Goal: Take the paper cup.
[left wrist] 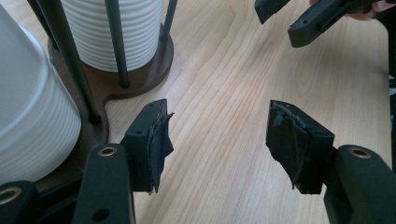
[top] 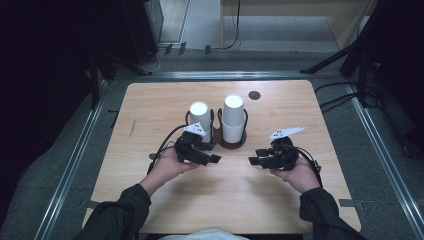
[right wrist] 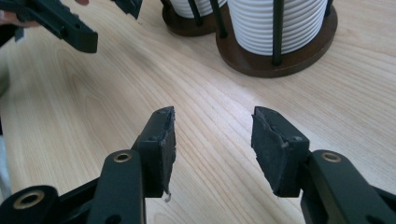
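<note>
Cups: two white stacks, upside down, standing in a dark wooden holder (top: 231,143) with thin black upright rods, near the middle of the wooden table (top: 150,105). Left stack (top: 200,116) is shorter, right stack (top: 233,117) taller. Left gripper (top: 212,159) sits just in front of the left stack, close beside the holder's base, jaws pointing toward the right gripper. In the left gripper view its jaws stand apart with bare tabletop between the pads; the ribbed cup walls and rods are immediately to one side. Right gripper (top: 253,160) lies farther from the holder, in front of and beside the right stack, jaws facing the left gripper. Its own view shows a clear gap between the pads, holding nothing.
</note>
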`<state>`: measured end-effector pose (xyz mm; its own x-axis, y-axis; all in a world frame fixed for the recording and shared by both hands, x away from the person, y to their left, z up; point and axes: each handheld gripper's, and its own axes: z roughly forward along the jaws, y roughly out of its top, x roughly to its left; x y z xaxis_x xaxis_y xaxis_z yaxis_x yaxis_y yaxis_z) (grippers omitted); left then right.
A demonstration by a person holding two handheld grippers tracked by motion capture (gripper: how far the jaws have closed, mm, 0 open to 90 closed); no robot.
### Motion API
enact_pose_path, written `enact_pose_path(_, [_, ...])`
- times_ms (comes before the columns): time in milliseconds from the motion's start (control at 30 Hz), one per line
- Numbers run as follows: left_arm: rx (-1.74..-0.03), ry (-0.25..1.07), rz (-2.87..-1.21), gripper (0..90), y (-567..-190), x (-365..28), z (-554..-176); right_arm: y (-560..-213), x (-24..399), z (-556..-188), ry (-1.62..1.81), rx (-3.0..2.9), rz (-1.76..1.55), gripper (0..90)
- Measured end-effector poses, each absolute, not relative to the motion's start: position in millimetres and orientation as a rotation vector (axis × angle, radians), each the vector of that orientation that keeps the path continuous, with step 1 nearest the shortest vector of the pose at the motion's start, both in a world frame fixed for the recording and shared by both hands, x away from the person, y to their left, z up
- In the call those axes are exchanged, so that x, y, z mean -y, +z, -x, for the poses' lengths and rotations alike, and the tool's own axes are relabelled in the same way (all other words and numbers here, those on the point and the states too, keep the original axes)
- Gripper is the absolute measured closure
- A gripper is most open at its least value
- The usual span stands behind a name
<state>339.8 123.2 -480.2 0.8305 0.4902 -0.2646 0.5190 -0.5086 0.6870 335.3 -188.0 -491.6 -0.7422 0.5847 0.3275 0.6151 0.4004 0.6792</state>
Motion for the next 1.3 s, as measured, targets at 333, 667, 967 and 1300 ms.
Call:
enact_pose_path(333, [-0.688,-0.04,-2.214,40.1,-479.2,-119.0,-334.0,-487.5,188.6,-336.0,-1.276,2.622,1.081,41.6])
enact_pose_path(667, [-0.672,-0.05,-2.241,41.1,-480.9,-116.3,-328.3,-485.1,183.8,-339.1,-1.242,2.645,1.033,39.4])
enact_pose_path(967, [-0.707,-0.092,-2.275,39.7,-486.2,-115.3,-331.0,-486.5,185.6,-339.9,-1.216,2.675,1.037,38.6])
enact_pose_path(1300, [-0.731,-0.072,-2.259,41.1,-485.2,-121.0,-327.5,-484.0,185.5,-346.9,-1.225,2.694,1.023,37.0])
